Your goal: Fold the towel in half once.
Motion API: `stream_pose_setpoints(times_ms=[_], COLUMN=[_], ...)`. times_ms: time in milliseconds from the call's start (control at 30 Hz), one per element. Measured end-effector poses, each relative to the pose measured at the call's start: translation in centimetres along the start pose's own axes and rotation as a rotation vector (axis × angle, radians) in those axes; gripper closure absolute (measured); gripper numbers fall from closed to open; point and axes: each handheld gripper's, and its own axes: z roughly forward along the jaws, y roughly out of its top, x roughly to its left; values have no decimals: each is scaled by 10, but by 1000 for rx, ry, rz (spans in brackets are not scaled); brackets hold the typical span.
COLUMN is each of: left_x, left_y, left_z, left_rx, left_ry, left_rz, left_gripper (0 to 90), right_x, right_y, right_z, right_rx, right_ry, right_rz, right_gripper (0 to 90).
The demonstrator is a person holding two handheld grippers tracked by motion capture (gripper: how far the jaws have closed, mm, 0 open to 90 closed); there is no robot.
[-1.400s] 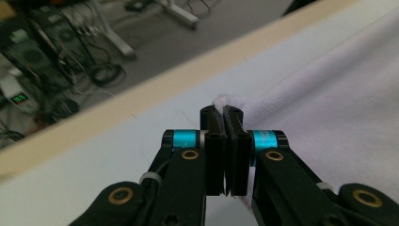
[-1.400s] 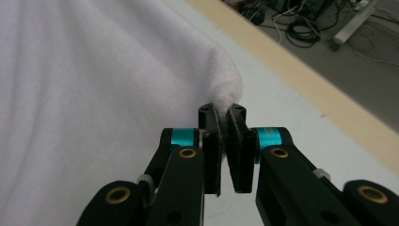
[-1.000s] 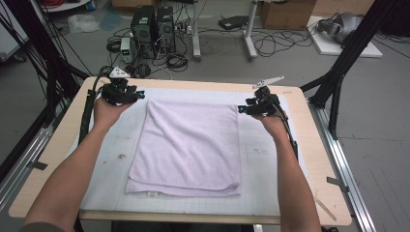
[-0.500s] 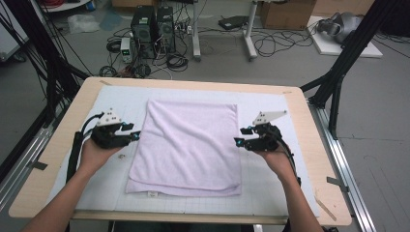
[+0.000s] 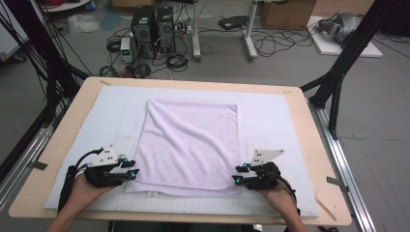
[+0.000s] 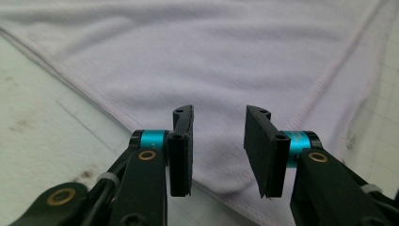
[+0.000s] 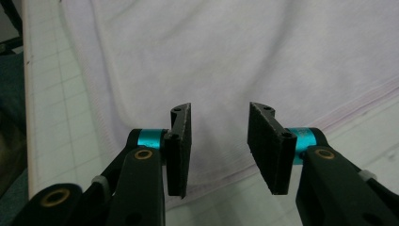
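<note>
Flat on the white gridded mat point(image 5: 270, 121) of the wooden table point(image 5: 309, 145) lies a pale lilac terry towel point(image 5: 191, 145), folded rectangular. Left gripper point(image 5: 133, 172) and right gripper point(image 5: 235, 175), jaws just narrowing yet released, flank its near corners.

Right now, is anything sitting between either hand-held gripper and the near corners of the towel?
Nothing visible. The left hand-held gripper and the right hand-held gripper each point at a near corner of the lilac towel, jaws open, with only bare white mat beside it.
</note>
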Motion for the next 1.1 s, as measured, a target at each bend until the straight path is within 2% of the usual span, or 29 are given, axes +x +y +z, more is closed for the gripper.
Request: stream_pose_setpoints(times_ms=[67, 133, 167, 267, 400, 567, 633, 667, 700, 767, 867, 900, 967, 1100], left_x=[-2, -4, -5, -4, 0, 3, 3, 2, 1, -1, -4, -4, -2, 0], left_y=[-6, -12, -15, -16, -10, -3, -5, -8, -9, -10, -6, -5, -3, 8], left_z=[2, 5, 6, 5, 6, 11, 17, 19, 19, 18, 18, 18, 15, -1], left_rx=[27, 66, 58, 45, 14, 11, 44, 49, 34, 37, 56, 60, 47, -13], left_ry=[-8, -4, -2, -5, -3, -6, -9, -8, 0, 14, 12, 10, 11, 18], left_rz=[3, 10, 17, 3, -10, -5, -10, -15, -22, -15, 4, 3, -10, -33], left_gripper=[632, 633, 635, 642, 642, 647, 649, 648, 644, 666, 861, 872, 878, 880], right_x=[3, 6, 7, 9, 11, 14, 14, 14, 14, 14, 13, 13, 12, 8], right_y=[-6, -12, -14, -16, -16, -9, -8, -9, -10, -13, -12, -11, -8, 1], right_z=[2, 3, 1, -3, -8, -7, -4, -1, 1, 5, 4, 4, 3, -6], right_rx=[11, -6, -15, -13, -48, -79, -64, -45, -23, 11, 12, 19, 25, -21], right_ry=[3, 2, 4, -5, -7, 14, 28, 30, 34, 28, 36, 53, 49, 49], right_rz=[0, 2, 4, -4, -5, -18, -27, -29, -34, -43, -54, -54, -57, -48], right_gripper=[602, 595, 596, 592, 593, 597, 595, 594, 597, 653, 818, 854, 872, 875])
